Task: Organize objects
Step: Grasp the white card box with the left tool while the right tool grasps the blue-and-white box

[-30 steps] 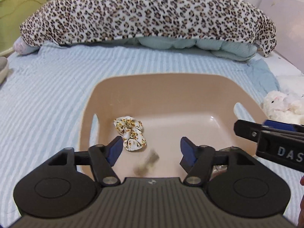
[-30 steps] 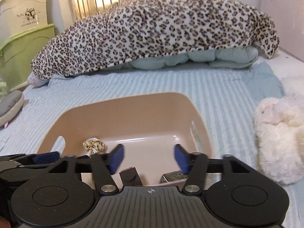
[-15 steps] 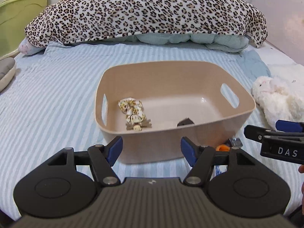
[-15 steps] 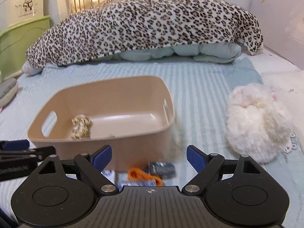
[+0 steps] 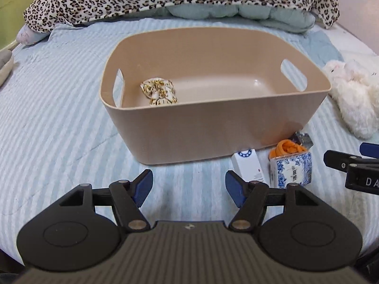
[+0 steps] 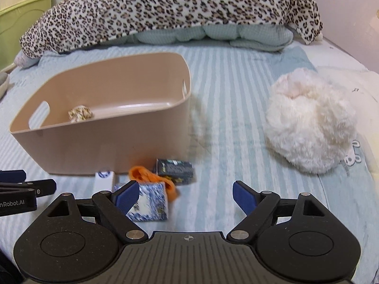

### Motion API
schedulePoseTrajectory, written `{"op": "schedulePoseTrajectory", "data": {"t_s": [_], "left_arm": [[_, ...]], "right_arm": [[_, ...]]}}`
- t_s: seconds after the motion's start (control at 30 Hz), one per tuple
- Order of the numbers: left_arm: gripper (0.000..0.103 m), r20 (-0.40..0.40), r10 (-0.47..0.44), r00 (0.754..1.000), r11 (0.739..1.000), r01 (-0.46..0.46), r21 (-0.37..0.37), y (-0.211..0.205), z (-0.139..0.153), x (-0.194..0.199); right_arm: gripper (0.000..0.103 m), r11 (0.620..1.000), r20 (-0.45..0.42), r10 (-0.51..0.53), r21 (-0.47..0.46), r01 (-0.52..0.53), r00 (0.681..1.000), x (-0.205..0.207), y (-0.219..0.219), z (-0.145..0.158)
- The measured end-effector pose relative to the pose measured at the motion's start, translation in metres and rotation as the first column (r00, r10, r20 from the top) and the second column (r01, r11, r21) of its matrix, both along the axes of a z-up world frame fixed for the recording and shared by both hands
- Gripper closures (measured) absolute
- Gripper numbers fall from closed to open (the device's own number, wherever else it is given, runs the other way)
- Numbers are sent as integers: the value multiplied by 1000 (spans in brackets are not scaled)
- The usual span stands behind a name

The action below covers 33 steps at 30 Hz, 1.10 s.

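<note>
A tan plastic bin [image 5: 213, 127] [image 6: 99, 146] stands on the striped bed with a floral scrunchie [image 5: 160, 92] [image 6: 80, 114] inside. Before its near right corner lie a white box [image 5: 248, 165] [image 6: 104, 181], an orange scrunchie [image 5: 286, 148] [image 6: 151, 176], a blue-and-white tissue pack [image 5: 292, 169] [image 6: 151, 201] and a dark packet [image 5: 303, 138] [image 6: 176, 168]. My left gripper [image 5: 189, 187] is open and empty, short of the bin's front wall. My right gripper [image 6: 186, 197] is open and empty, its left finger just in front of the tissue pack.
A white plush toy [image 6: 310, 127] [image 5: 355, 99] lies to the right of the bin. A leopard-print blanket [image 6: 165, 11] over a pale quilt [image 6: 213, 35] fills the head of the bed. Green furniture [image 6: 21, 19] stands at the far left.
Both grippers have pulled back from over the bin toward the near edge of the bed. The right gripper's jaws have widened. The small items before the bin have come into view.
</note>
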<state>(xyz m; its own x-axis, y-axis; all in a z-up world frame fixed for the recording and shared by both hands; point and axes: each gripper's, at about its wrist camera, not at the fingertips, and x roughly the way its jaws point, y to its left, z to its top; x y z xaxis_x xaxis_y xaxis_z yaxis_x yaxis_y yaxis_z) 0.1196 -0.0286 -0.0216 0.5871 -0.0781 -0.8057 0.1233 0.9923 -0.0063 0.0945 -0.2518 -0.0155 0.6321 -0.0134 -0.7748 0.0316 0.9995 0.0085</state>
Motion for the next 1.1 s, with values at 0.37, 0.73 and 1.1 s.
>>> {"op": "schedulePoseTrajectory", "data": {"t_s": [0.37,0.73,1.1], "left_arm": [[34,-45,-4,999,1000,5,15,-7,-21,13],[34,-53,-33,998,999,31,-38,-12,-22,21],[34,-70,-67,995,994,60,-95,-32,-29,32]], "right_arm": [[16,996,-117,62,-52,-68,991,7,11,-37],[12,993,-172,88,-56,-99,981,17,17,-52],[12,994,-207,82,-57,-95,975,21,13,-60]]}}
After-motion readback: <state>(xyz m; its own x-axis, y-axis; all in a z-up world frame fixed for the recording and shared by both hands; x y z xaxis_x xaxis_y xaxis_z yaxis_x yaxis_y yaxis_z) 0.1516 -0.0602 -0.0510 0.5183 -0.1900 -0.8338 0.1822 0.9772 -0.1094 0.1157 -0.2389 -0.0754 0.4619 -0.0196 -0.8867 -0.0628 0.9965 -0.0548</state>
